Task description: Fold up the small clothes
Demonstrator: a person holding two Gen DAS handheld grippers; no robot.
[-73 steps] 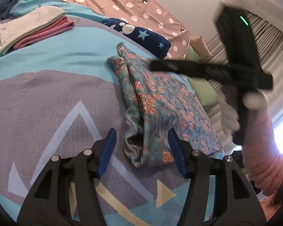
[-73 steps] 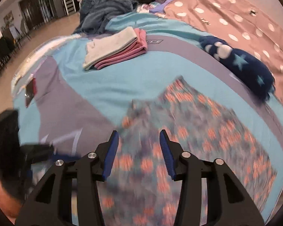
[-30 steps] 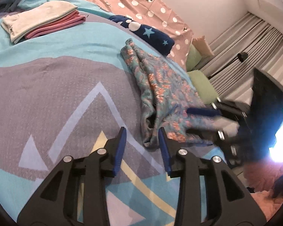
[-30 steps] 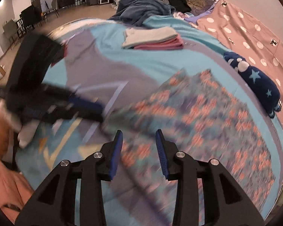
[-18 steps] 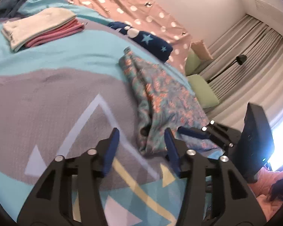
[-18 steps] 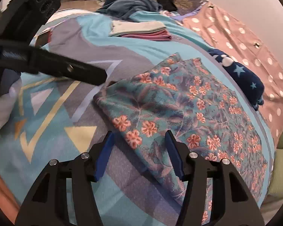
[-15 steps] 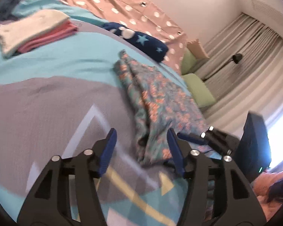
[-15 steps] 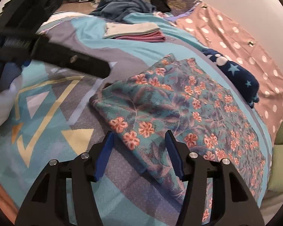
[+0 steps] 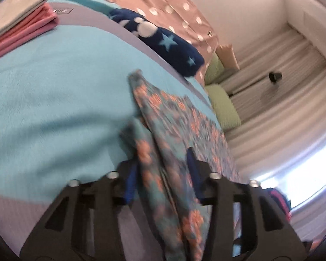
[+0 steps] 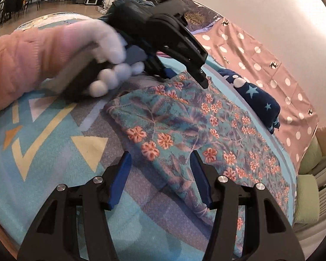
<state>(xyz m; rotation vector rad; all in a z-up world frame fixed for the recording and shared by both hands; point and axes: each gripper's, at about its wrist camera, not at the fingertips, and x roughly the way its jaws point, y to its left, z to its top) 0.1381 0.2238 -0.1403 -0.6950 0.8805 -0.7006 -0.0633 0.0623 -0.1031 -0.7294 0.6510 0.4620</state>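
Right wrist view: thin floral garment (image 10: pixel 184 126), teal with coral blossoms, lying rumpled on a woven geometric blanket (image 10: pixel 54 152). Right gripper (image 10: pixel 160 169) parted, straddling its near hem, not pinching. Left gripper (image 9: pixel 162 171), just been closing, bunched floral folds between blue pads; actual clamping unclear through blur.
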